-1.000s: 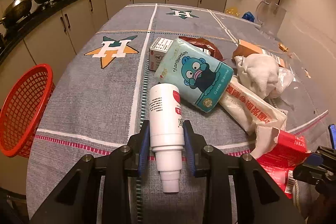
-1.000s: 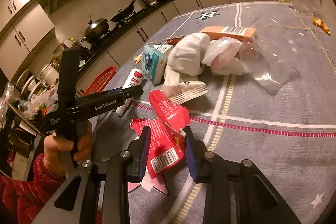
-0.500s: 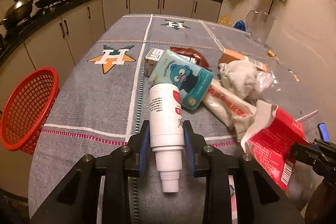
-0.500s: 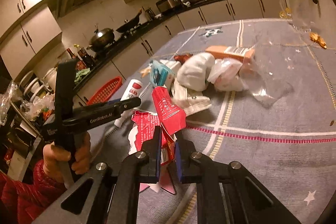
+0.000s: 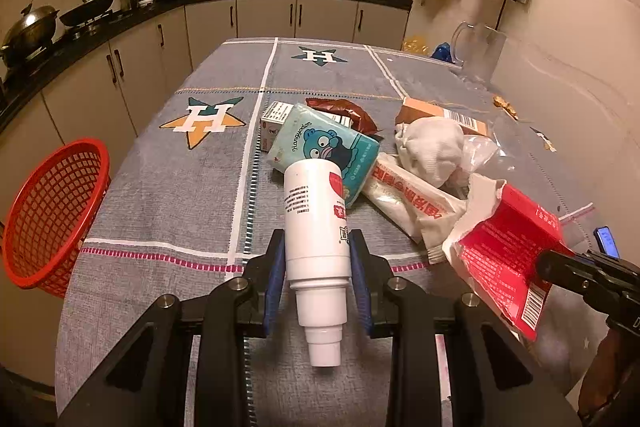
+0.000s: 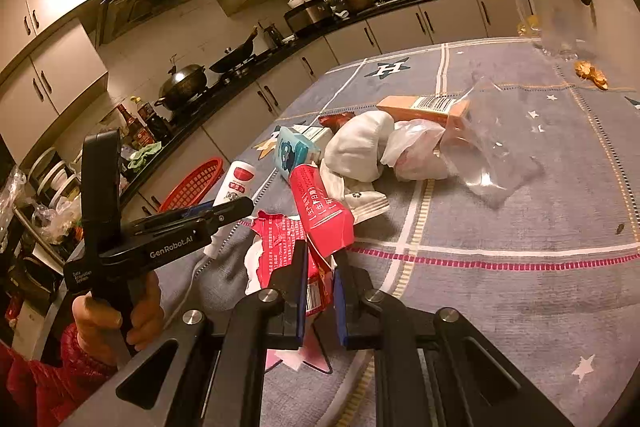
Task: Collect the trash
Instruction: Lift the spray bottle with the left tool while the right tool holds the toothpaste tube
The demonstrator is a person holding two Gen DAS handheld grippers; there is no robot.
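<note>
Trash now in both tongs: right tongs [image 6: 320, 291] freshly clenched on red wrapper [image 6: 316, 223], lifted off surface [image 6: 520, 287]; left tongs [image 5: 317, 259] grasping white bottle [image 5: 316, 223]. Red basket [image 5: 48, 211] waiting, far left.

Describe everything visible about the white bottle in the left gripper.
The white bottle is a smooth, plastic-looking cylinder with a red patch and black print on its side. It narrows in steps to a small white cap that points toward the camera. The left gripper is shut on it, its blue pads pressing the lower body from both sides. The bottle's far end reaches over the blue tissue pack; whether they touch cannot be told.
</note>
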